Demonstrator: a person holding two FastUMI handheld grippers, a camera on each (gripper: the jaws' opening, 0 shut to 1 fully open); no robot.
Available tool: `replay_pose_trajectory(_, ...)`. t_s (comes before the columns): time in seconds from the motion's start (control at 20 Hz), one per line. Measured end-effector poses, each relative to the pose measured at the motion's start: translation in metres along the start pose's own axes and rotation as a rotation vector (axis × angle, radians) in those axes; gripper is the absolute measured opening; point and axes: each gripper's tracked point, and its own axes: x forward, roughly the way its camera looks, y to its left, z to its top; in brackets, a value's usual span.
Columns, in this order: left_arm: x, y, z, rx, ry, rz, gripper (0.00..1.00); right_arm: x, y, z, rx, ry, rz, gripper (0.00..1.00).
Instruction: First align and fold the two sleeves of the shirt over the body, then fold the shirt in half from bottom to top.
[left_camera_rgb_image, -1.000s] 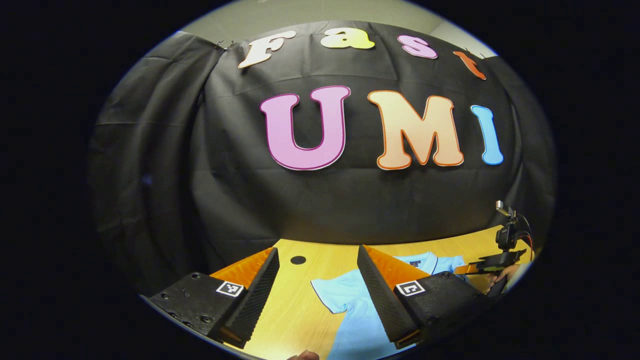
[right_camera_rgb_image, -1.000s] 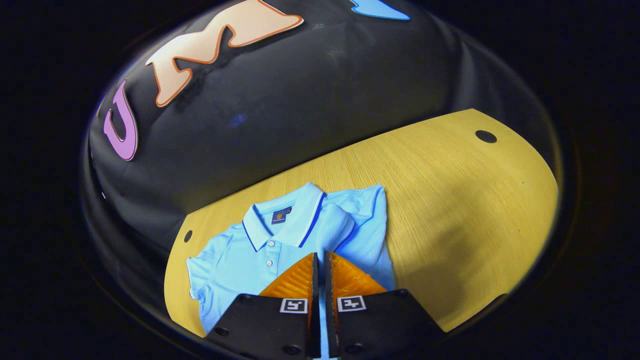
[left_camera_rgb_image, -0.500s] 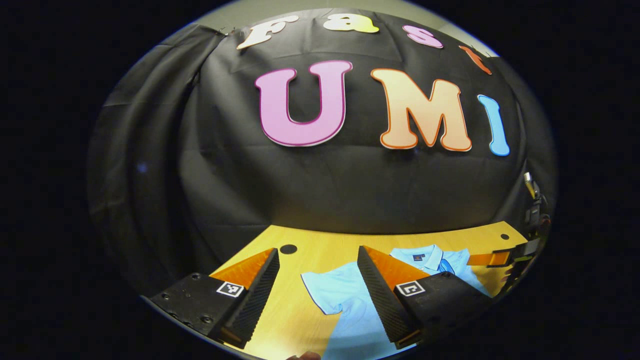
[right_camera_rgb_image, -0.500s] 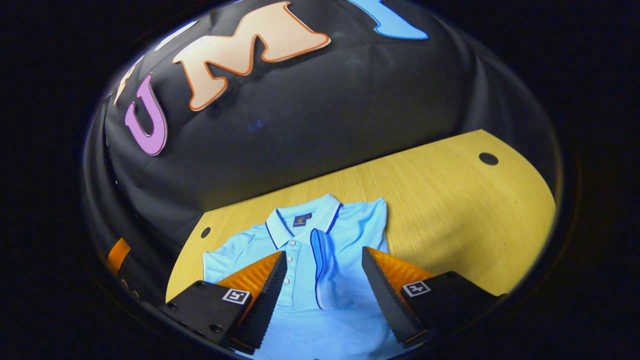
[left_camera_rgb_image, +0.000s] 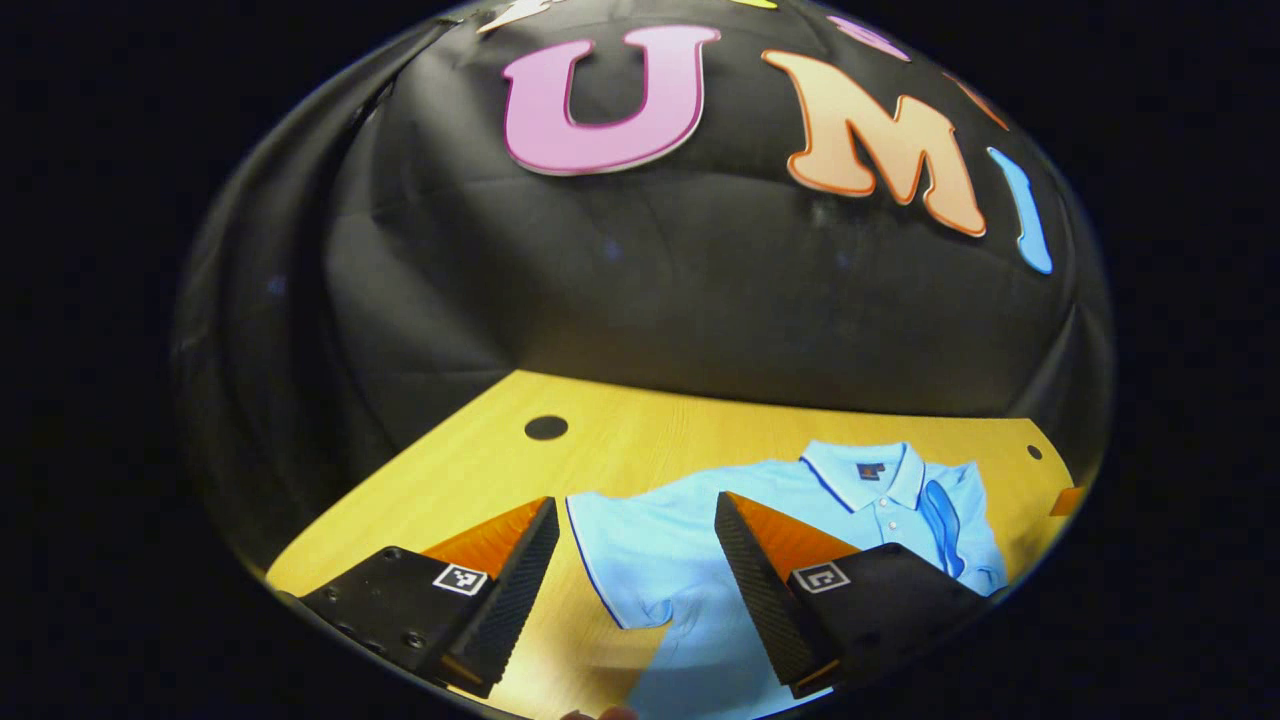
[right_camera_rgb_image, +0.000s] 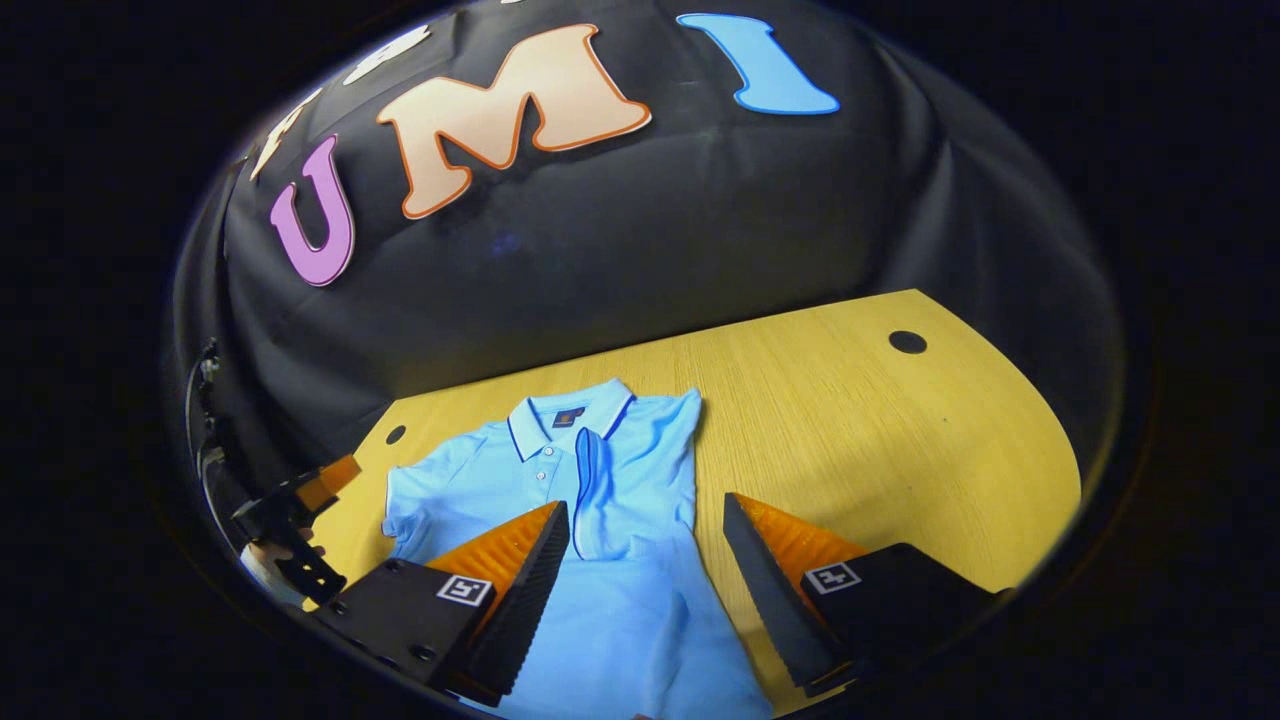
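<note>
Both your jaws stand spread and empty: the left gripper (left_camera_rgb_image: 635, 560) hovers nearest the polo shirt's (right_camera_rgb_image: 560, 480) unfolded sleeve (left_camera_rgb_image: 630, 560), lying flat toward the table's (right_camera_rgb_image: 850, 420) left edge.

**Wooden table with a shirt laid flat**

A yellow wooden table (right_camera_rgb_image: 850, 420) stood against the booth's black cloth wall. In the right gripper view, a light blue polo shirt (right_camera_rgb_image: 620, 560) lay flat on it toward 7 o'clock, collar toward the wall, one sleeve folded over the body. A dark round hole (right_camera_rgb_image: 907, 342) marked the tabletop at 2 o'clock, another (right_camera_rgb_image: 396, 435) at 9 o'clock.
</note>
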Motion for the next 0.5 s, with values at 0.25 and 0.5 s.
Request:
replay_pose_trajectory(0.25,0.032,0.008,-0.034,-0.027,0.094,0.029,0.94,-0.014,-0.007,0.009,-0.03,-0.039,-0.022,0.97)
replay_pose_trajectory(0.5,0.052,0.014,-0.058,-0.059,0.178,0.062,0.95,-0.022,-0.017,0.015,-0.028,-0.07,-0.058,0.97)
